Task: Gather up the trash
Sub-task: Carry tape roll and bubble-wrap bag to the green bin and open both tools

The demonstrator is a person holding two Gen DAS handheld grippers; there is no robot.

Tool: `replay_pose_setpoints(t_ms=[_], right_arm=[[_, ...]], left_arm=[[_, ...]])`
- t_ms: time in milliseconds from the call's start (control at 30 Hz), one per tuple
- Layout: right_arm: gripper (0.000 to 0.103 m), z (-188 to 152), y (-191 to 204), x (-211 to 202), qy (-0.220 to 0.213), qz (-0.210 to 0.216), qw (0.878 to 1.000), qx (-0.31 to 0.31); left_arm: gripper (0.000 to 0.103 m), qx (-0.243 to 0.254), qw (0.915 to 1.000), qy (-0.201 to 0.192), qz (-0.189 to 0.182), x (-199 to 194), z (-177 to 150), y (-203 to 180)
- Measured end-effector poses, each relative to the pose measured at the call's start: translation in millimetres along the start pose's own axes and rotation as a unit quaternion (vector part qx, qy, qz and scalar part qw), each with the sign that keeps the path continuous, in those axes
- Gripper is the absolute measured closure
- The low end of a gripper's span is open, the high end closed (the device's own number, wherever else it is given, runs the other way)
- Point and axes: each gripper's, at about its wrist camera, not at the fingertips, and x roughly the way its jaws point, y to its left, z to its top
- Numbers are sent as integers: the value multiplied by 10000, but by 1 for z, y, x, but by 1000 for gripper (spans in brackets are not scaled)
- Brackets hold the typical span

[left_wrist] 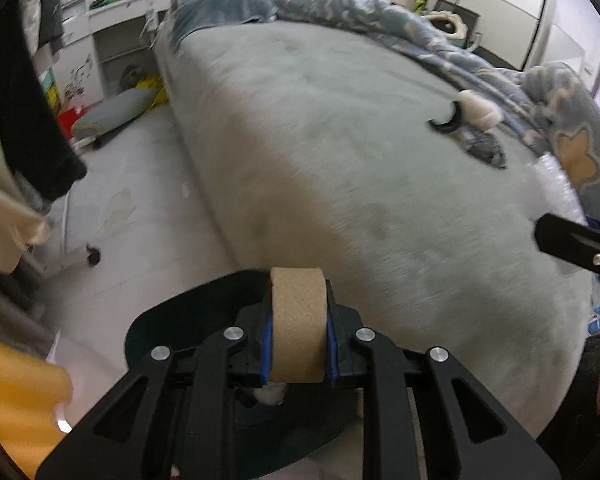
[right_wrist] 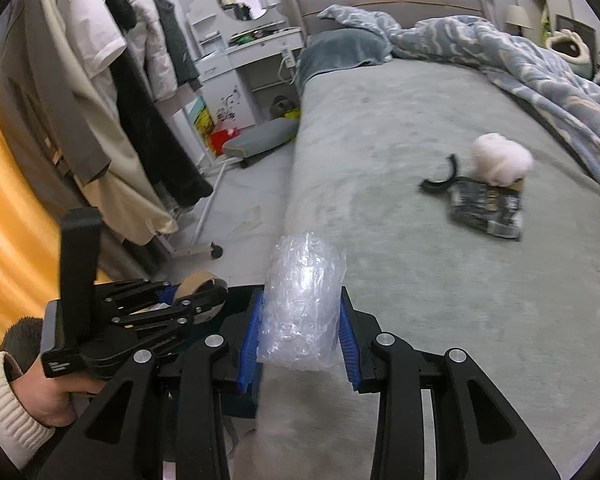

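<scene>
My left gripper [left_wrist: 297, 326] is shut on a brown cardboard tape roll [left_wrist: 296, 320] and holds it over a dark bin [left_wrist: 168, 320] beside the bed. My right gripper [right_wrist: 302, 320] is shut on a crumpled wad of clear bubble wrap [right_wrist: 302, 304] near the bed's edge. The left gripper [right_wrist: 204, 296] also shows in the right wrist view, to the left of the right one. On the grey bed [right_wrist: 420, 260] lie a white tissue ball [right_wrist: 500, 158], a dark snack wrapper [right_wrist: 486, 208] and a curved black piece [right_wrist: 440, 178].
A rumpled blue quilt [right_wrist: 540, 64] covers the bed's far side. A clothes rack with coats [right_wrist: 112, 100] stands to the left on wheels. A white dresser [right_wrist: 236, 64] and a low grey stool [right_wrist: 260, 136] sit beyond it. An orange curtain [right_wrist: 4, 200] hangs at the far left.
</scene>
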Motion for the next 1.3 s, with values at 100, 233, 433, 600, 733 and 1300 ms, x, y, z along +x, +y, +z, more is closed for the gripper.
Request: replay_pose_setpoints(t_ms=[100, 233, 433, 600, 733, 1300], right_arm=[[67, -1, 13, 12, 126, 104, 9998, -74], [67, -1, 29, 24, 253, 217, 9993, -150], [67, -1, 51, 43, 423, 395, 9980, -268], [67, 1, 58, 59, 627, 488, 9965, -262], [67, 2, 66, 73, 799, 532, 9948, -330], [67, -10, 99, 133, 1474, 563, 9853, -648]], left_arm=[[81, -138, 9997, 159, 80, 5, -6, 17], [81, -300, 9975, 580, 287, 19, -19, 38], [81, -579, 9923, 1041, 329, 33, -39, 62], [81, -795, 9875, 1343, 232, 42, -53, 81], [81, -1066, 9808, 1626, 164, 51, -64, 92], [38, -1101, 9864, 1210, -151, 17, -67, 112]])
